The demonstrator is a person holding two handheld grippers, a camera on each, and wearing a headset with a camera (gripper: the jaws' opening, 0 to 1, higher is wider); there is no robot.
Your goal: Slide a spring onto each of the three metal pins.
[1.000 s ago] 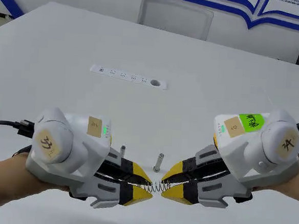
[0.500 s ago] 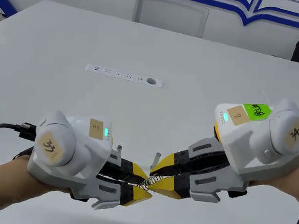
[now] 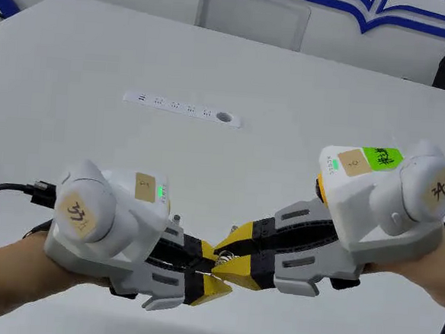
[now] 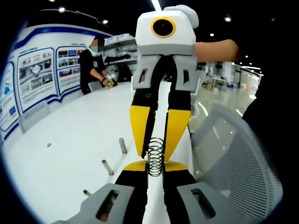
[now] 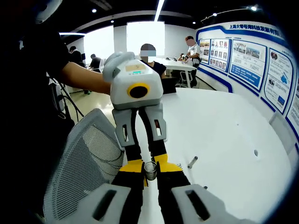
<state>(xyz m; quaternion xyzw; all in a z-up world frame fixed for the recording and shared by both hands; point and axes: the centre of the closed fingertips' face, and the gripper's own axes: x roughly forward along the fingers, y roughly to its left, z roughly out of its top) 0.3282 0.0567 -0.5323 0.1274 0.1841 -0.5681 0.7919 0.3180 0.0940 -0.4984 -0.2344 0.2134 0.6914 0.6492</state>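
**A:** Where's the spring (image 3: 222, 257)?

**B:** Lifted off the table (image 3: 77, 65), on the near side of the power strip (image 3: 182, 108) and well apart from it. It sits between two sets of yellow tips that meet nose to nose.

**A:** Which one has it?

**B:** Both. The left hand-held gripper (image 3: 214, 269) is clenched on one end of the spring. The right hand-held gripper (image 3: 224, 251) is clamped on the other end. A few coils show between them.

**A:** And the metal pins (image 4: 108, 167)?

**B:** The left gripper view shows three, bare, upright in a row on the table. They stand on the power strip's side of the spring.
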